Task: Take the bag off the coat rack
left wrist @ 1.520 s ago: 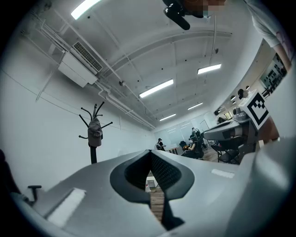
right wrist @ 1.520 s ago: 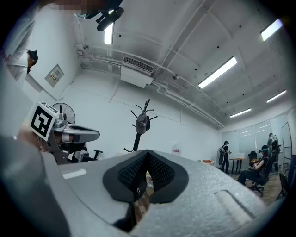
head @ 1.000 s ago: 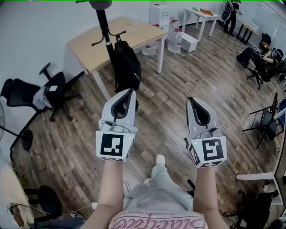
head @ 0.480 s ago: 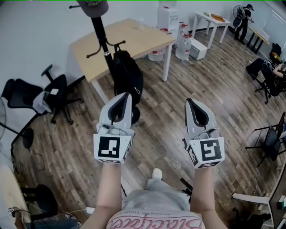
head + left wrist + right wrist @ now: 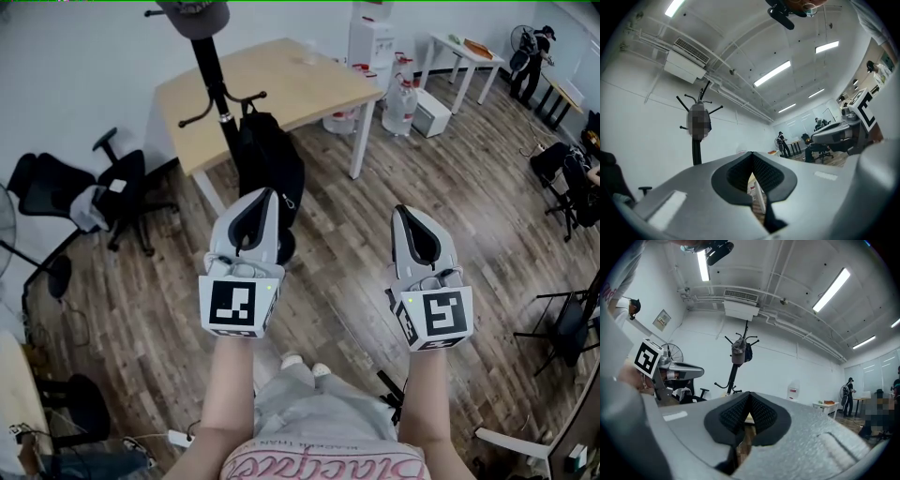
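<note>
Black backpack [image 5: 270, 164] hangs on the coat rack [image 5: 214, 80] by the wooden desk [image 5: 281, 80] — left claw [image 5: 269, 192] and right claw [image 5: 399, 210] both clenched, empty, side by side, not touching it.

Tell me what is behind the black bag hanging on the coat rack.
A light wooden table stands behind the bag. The left gripper covers the bag's bottom and most of the base of the coat rack.
</note>
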The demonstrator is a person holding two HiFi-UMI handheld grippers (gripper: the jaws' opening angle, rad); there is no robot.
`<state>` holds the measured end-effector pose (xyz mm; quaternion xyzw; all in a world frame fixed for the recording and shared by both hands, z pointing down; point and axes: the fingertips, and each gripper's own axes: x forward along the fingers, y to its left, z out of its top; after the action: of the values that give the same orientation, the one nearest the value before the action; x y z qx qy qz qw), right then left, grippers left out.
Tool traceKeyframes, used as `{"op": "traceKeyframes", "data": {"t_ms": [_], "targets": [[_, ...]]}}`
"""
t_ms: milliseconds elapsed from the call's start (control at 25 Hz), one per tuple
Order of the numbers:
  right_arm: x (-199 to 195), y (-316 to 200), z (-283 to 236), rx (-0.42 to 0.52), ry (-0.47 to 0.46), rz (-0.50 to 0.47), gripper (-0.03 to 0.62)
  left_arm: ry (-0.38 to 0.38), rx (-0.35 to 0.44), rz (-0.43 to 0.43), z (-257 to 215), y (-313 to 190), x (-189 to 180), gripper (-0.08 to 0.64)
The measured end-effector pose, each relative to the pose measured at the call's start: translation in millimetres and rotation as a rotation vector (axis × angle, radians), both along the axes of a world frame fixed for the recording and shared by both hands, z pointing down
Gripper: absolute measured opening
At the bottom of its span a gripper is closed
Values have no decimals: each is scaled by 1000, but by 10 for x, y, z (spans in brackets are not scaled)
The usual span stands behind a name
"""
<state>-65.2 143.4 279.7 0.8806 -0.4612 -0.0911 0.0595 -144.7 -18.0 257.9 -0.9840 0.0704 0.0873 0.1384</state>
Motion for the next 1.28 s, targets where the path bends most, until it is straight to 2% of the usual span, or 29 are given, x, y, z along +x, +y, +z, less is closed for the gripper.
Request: {"op": "traceKeyframes", "data": {"t_ms": [440, 640, 920, 1080, 1280], "targets": [[371, -97, 31, -6, 16, 0, 3, 11, -19, -8, -20, -201, 333, 18], [726, -180, 42, 12, -9, 6, 3, -8, -16, -19, 52, -342, 624, 18], [1224, -549, 71, -45, 18, -31, 3, 5, -12, -52, 75, -733, 1050, 18], [1548, -734, 117, -46, -3, -51, 3, -40, -45, -87, 213, -963, 1300, 18], [1899, -1071, 279, -48, -58, -82, 3, -63, -32, -94, 323, -1207, 1608, 18]]}}
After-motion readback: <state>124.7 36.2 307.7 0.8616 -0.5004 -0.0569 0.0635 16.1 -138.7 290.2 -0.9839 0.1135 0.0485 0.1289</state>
